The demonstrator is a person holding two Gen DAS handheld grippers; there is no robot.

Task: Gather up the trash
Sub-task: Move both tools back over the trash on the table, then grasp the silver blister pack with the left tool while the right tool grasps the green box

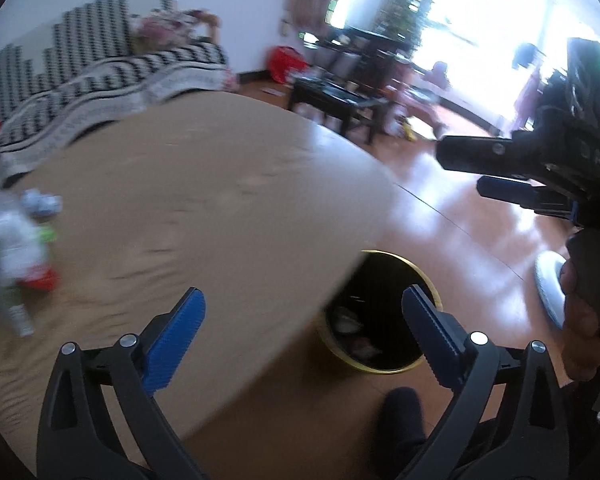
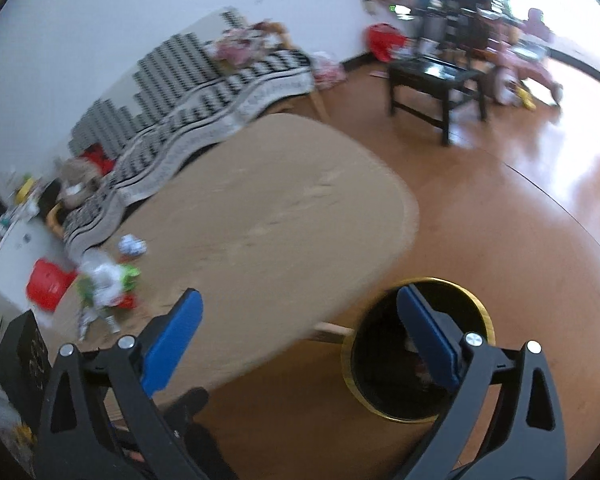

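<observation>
Both tools, left tool (image 1: 302,334) and right tool (image 2: 300,336), gape empty; the worktop (image 1: 204,208) edge partly hides the bin (image 1: 380,368); trash (image 1: 16,256) is blurred.

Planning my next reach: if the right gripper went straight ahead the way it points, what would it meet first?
Probably the tan table, near its rounded front edge. The right gripper is open and empty, and the bin lies below to its right. Depth is unclear.

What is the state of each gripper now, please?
Left gripper: open, holding nothing.
Right gripper: open, holding nothing, above the black gold-rimmed round trash bin.
</observation>
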